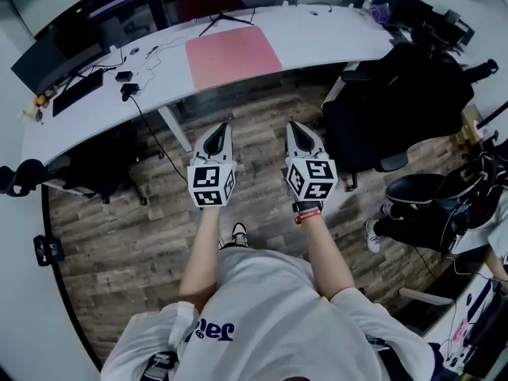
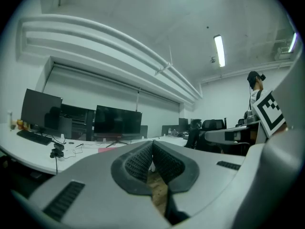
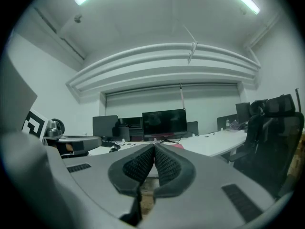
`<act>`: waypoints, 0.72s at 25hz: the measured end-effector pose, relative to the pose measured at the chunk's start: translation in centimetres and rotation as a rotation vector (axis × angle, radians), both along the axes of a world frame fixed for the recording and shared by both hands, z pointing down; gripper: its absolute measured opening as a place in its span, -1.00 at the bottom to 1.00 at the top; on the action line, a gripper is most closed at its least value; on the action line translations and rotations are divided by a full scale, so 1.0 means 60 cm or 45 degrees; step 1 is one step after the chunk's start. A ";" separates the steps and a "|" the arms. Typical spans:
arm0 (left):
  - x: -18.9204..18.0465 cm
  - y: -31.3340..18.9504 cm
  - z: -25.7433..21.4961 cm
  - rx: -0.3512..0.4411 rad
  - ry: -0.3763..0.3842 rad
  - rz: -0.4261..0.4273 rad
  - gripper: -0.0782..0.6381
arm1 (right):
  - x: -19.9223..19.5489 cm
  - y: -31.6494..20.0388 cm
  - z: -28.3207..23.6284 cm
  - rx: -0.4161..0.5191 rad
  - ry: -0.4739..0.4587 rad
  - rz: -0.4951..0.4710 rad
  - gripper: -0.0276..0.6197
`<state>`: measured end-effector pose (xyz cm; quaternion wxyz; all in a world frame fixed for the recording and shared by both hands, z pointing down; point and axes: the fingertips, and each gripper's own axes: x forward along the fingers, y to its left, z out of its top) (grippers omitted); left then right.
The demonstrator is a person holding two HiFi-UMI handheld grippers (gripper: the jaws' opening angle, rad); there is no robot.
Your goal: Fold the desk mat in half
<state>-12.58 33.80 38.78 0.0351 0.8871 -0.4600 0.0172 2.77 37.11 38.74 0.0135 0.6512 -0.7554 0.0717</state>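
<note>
Head view: the pink mat (image 1: 232, 56) lies flat on the bench (image 1: 341, 34), well ahead of the left claw (image 1: 223, 130) and right claw (image 1: 293, 130); left gripper view: jaws together, empty; right gripper view: likewise, so both would need opening before taking the near corners.

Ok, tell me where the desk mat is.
In the head view, the pink desk mat lies flat on the white desk, top centre, by the monitor stand.

Your desk mat (image 1: 233, 56) is a plain pink rectangle. It lies flat and unfolded, in a single layer, on the white curved desk (image 1: 333, 42). Its far edge sits just beside the monitor stand (image 1: 226, 20); its near edge reaches the desk's front edge.
</note>
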 end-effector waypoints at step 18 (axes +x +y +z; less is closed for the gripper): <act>-0.080 -0.159 0.035 0.005 -0.099 0.044 -0.73 | -0.074 -0.150 0.036 -0.089 0.032 0.085 -0.91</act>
